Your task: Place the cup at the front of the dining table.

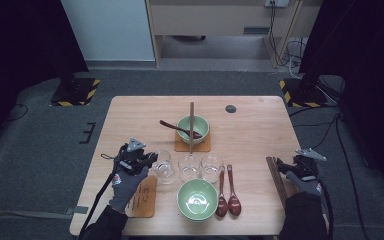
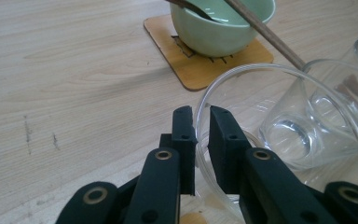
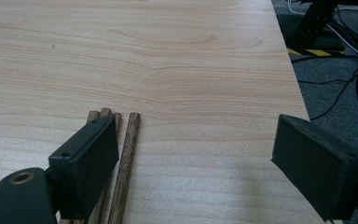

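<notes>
**Left gripper clamped on a glass rim: lift it straight and slowly**

Your left gripper [image 2: 201, 122] is closed on the rim of the nearest glass cup [image 2: 284, 140], one jaw inside the wall and one outside. This cup stands at the left end of the row of glasses, just beside the empty wooden coaster [image 1: 143, 196] at the near left of the bench [image 1: 130, 112]. I judge that the cup should go onto that coaster. Keep the clamp firm, because glass is slippery and only a thin edge is held. Raise it upright, without tilting, and stay away from the neighbour glass [image 1: 189, 167], which is very near. Put it down flat before you release.

Your right gripper [image 3: 193, 154] has its jaws wide apart and holds nothing; it rests over the bundle of chopsticks [image 3: 121, 158] at the right edge.

The count, near to far: two green bowls, two wooden spoons beside the near bowl [image 1: 197, 199], three glass cups, two coasters. The far bowl [image 1: 193, 128] carries one more spoon and one upright chopstick. How many chopsticks are in the bundle I cannot tell.
</notes>
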The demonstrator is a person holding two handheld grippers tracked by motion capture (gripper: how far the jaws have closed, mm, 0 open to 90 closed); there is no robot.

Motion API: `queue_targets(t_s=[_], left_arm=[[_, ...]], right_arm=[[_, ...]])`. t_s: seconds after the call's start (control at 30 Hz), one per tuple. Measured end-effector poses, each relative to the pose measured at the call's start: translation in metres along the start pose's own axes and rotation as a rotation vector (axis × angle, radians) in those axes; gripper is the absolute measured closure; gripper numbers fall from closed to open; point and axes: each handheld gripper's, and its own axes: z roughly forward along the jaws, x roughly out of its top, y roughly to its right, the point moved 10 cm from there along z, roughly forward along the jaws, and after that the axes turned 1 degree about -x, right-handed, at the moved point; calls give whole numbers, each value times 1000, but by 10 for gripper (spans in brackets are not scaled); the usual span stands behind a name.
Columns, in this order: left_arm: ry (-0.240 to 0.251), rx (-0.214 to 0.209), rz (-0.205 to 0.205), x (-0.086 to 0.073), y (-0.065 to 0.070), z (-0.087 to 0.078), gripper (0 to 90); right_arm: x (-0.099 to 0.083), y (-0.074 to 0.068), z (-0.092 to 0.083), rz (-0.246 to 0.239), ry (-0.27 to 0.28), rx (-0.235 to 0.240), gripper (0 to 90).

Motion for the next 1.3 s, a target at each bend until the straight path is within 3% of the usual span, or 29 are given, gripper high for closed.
queue_targets(t_s=[0.33,0.67,1.3], left_arm=[[56,14,-9,15,-5,-16,805],[51,24,-7,19,-8,-12,805],[106,42,-3,53,-10,-16,805]], right_arm=[[0,0,0,5,1,2,143],[1,4,-2,14,9,-4,142],[-1,5,-1,17,3,-6,142]])
